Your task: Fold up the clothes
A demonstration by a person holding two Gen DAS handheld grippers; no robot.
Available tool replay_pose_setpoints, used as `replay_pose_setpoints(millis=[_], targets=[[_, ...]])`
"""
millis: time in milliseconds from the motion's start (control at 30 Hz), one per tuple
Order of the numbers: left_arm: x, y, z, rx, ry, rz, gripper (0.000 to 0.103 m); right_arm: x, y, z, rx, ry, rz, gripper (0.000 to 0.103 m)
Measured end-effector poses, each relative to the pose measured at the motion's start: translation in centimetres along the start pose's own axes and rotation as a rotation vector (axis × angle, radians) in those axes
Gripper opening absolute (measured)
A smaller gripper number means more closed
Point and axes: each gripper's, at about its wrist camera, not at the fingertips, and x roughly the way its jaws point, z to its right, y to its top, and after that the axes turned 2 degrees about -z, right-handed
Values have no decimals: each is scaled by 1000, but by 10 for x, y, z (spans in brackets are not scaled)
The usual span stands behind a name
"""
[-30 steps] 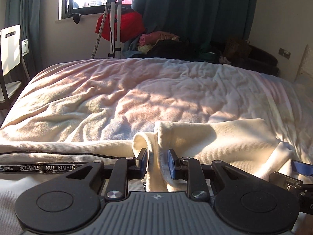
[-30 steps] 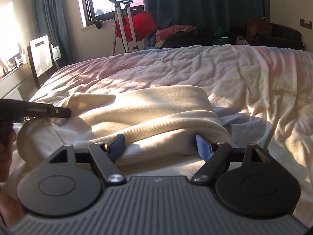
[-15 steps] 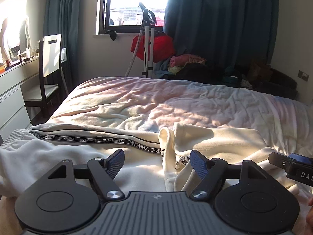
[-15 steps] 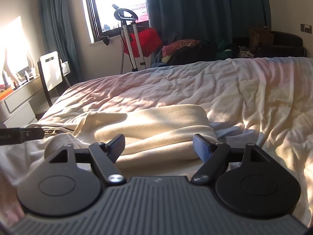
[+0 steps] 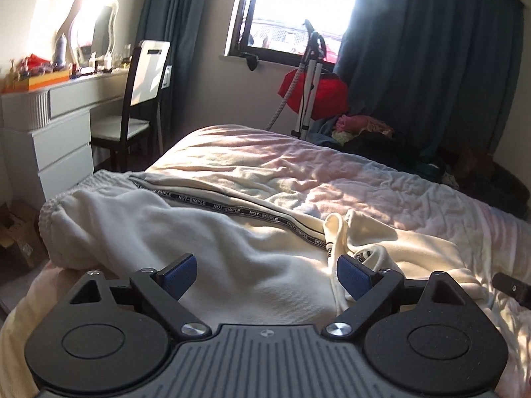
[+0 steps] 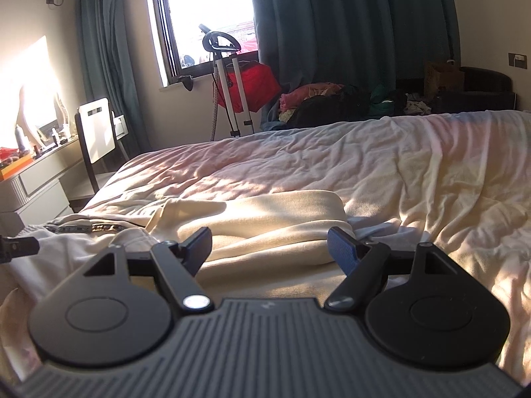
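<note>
A cream garment with a black lettered stripe lies rumpled along the near edge of the bed. Above it hovers my left gripper, jaws still opening, with only loose cloth below them and nothing pinched. A bunched cream fold stands just beyond its right pad. In the right wrist view the same garment lies folded over on itself. There my right gripper is open above the cloth and grips nothing. The tip of the left gripper shows at the far left edge.
The bed with its wrinkled pale cover stretches away to the right. A white dresser and a chair stand at the left. By the window are a garment steamer, a red bag and piled clothes.
My left gripper let go of the cream fold, opened wide, and drew back leftward and up. The right gripper rose slightly and stayed open.
</note>
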Motion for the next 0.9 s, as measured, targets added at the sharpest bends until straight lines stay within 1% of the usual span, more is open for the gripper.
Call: replay_pose_setpoints(millis=[100,133,167,233,267,333,433,467,500,567,633,733,833,900], targets=[[7,6,-40,-188,24,-65,93,2,-1,1,1,5,-10,79],[9,8,-55,-260,31,-81,93,3,-2,1,1,8,-12,79],[12,10,-73,-363,24,-96,93,3,-2,1,1,11,-15,79],[14,10,-103,-545,-42,-102,93,4,-4,1,2,16,-22,79],[15,11,-115,-616,-69,-102,93,4,-4,1,4,19,-26,79],[19,14,-131,-673,-55,-102,94,5,-6,3,10,25,-40,79],[28,17,-148,-705,20,-105,94,7,-7,4,24,40,-56,79],[32,17,-154,-723,28,-114,94,7,-7,3,26,43,-59,79],[38,16,-161,-760,26,-123,93,9,-7,3,24,48,-63,79],[52,16,-172,-831,-8,-112,92,12,-8,-1,13,56,-69,79],[66,17,-174,-852,2,-96,89,17,-8,-6,-10,59,-69,79],[84,18,-177,-878,19,-75,86,26,-9,-15,-42,91,-59,79],[99,16,-178,-888,43,-55,78,40,-10,-25,-64,124,-60,79],[97,18,-175,-855,72,-24,62,55,-14,-28,-60,147,-93,79]])
